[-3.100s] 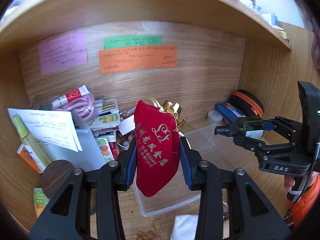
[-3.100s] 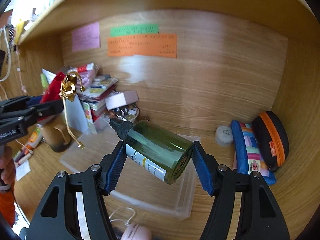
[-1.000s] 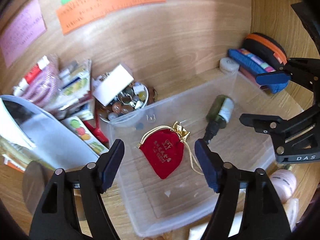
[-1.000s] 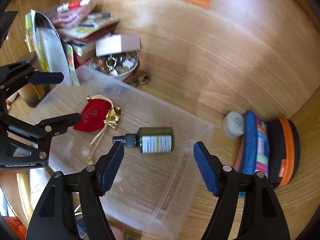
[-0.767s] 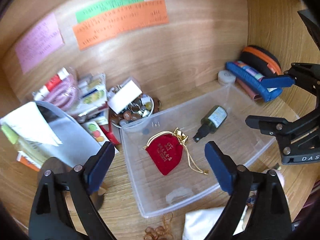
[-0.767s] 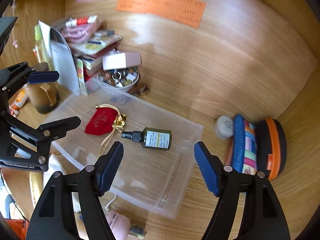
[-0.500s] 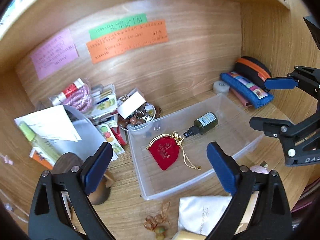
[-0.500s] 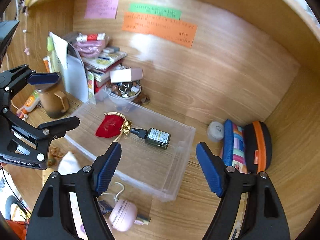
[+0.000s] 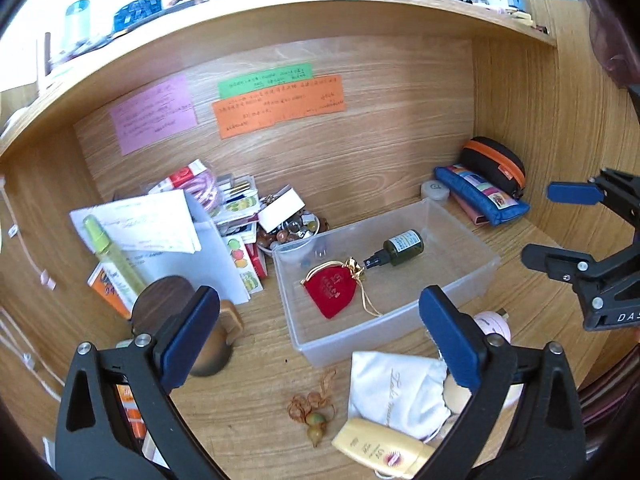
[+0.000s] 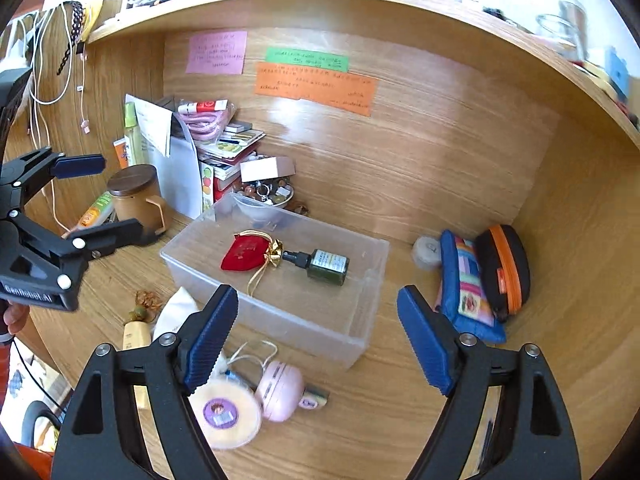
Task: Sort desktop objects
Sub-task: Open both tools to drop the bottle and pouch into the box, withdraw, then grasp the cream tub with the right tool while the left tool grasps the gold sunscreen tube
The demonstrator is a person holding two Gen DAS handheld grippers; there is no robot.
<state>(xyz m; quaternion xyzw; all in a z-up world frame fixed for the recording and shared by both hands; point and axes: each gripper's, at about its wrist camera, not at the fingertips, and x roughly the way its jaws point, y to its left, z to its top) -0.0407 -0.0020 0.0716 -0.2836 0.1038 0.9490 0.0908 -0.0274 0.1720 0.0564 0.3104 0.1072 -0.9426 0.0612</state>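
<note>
A clear plastic bin (image 9: 472, 280) (image 10: 276, 316) sits on the wooden desk. In it lie a red drawstring pouch (image 9: 331, 290) (image 10: 242, 256) and a dark green spray bottle (image 9: 400, 246) (image 10: 326, 266), side by side. My left gripper (image 9: 320, 338) is open and empty, held back above the desk's front, short of the bin. My right gripper (image 10: 316, 334) is open and empty, also back from the bin's near wall. Each gripper shows in the other's view, the right one (image 9: 564, 226) and the left one (image 10: 100, 196).
In front of the bin lie a white cloth bag (image 9: 394, 394), a yellow tube (image 9: 380, 446), a bead charm (image 9: 314, 426), a pink device (image 10: 280, 390) and a round puff (image 10: 224, 416). A brown lidded mug (image 10: 136, 196), papers and a trinket bowl (image 10: 266, 196) stand left. Pouches (image 10: 480, 280) lie right.
Both grippers let go of the pouch and the bottle into the bin, then drew back and up. The view has widened; the front desk items now show.
</note>
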